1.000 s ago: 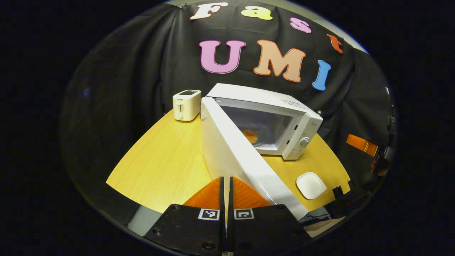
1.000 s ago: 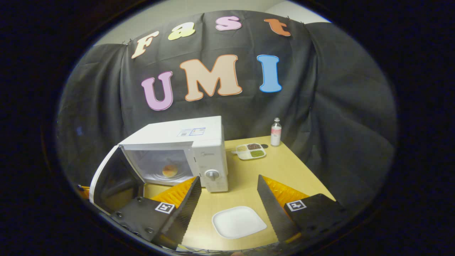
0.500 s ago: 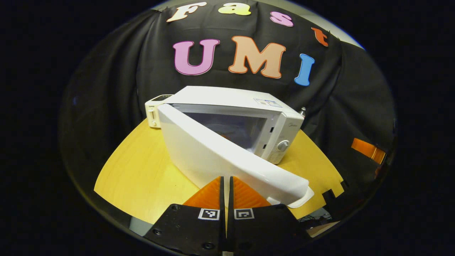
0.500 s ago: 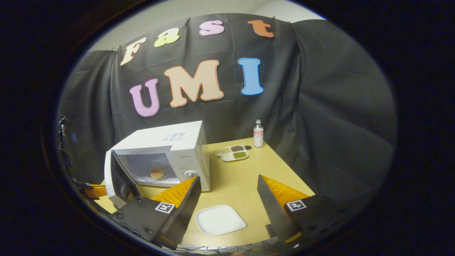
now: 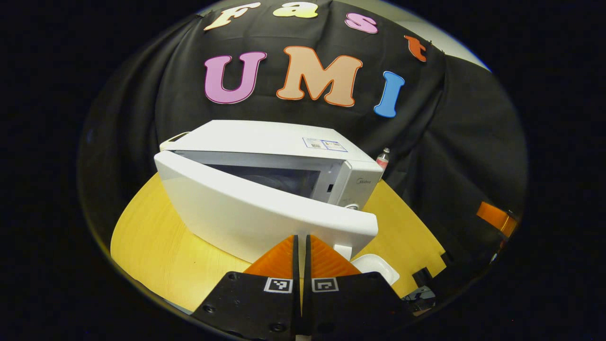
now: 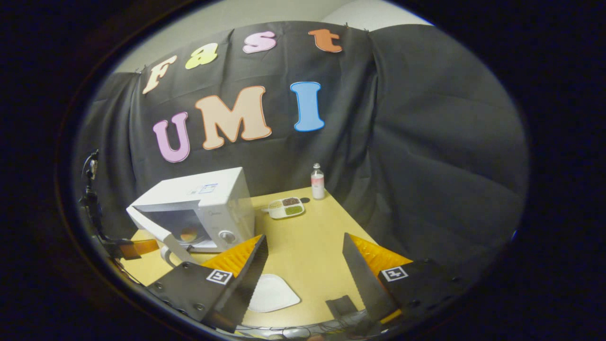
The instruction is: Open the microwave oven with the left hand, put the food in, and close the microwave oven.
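My left gripper (image 5: 301, 244), fingers pressed together and holding nothing, sits against the half-open microwave door (image 5: 265, 215). My right gripper (image 6: 305, 258) gapes wide and empty above the table's (image 6: 307, 232) near edge, beside a white plate (image 6: 272, 293). The food (image 6: 189, 234) lies inside the microwave (image 6: 201, 208) at the far-left side.

A light wood table (image 6: 307, 237) is carrying everything: the microwave (image 6: 199, 203) sitting off to the right gripper's (image 6: 303, 265) left, a white plate (image 6: 272, 293) lying just by its left finger, and a divided snack tray (image 6: 285, 207) plus small bottle (image 6: 317, 181) sitting farther ahead.
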Tool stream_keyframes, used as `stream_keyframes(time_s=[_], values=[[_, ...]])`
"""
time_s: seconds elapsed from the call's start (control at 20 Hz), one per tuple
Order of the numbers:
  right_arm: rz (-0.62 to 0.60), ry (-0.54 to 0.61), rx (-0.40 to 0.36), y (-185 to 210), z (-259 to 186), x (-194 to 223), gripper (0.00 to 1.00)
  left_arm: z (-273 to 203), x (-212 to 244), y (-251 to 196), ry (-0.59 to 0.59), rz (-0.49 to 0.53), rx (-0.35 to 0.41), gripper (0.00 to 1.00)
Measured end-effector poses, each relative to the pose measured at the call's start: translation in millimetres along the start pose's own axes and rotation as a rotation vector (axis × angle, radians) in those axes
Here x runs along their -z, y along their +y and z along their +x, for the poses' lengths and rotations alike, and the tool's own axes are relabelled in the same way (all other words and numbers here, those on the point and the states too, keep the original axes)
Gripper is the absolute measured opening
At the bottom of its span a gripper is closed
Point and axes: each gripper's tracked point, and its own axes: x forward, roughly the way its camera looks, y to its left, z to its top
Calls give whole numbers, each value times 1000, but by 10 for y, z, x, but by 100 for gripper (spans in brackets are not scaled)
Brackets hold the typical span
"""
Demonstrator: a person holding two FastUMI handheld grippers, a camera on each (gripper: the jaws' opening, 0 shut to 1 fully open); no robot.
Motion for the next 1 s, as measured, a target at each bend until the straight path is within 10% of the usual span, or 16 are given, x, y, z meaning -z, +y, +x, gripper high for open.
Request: stream_keyframes(time_s=[1.0], values=[[2,51,-61,154,167,134,97,830,-505,-297,-86,-33,-37,0]])
